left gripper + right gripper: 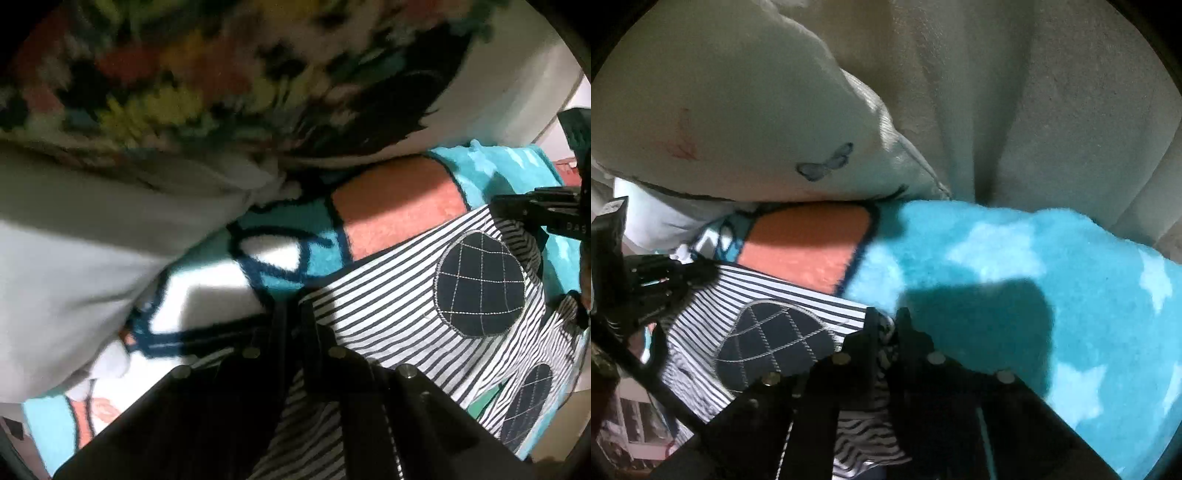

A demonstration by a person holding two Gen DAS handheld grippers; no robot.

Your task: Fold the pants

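The pants [399,280] are striped navy and white with round dark quilted patches [480,284]. They lie over a bright blue, orange and white blanket [399,199]. My left gripper [295,310] is shut on one edge of the pants. My right gripper [886,325] is shut on the opposite edge, with bunched striped cloth [864,424] between its fingers. The pants show in the right wrist view [768,291] with a patch [775,339]. Each gripper appears in the other's view, the right at the right edge [535,206] and the left at the left edge [653,280].
A grey-white pillow [74,258] and a flowered cushion [184,74] lie beyond the pants on the left. A white pillow with a butterfly print [738,110] and a beige upholstered backrest [1052,110] rise behind the blue star-patterned blanket [1034,266].
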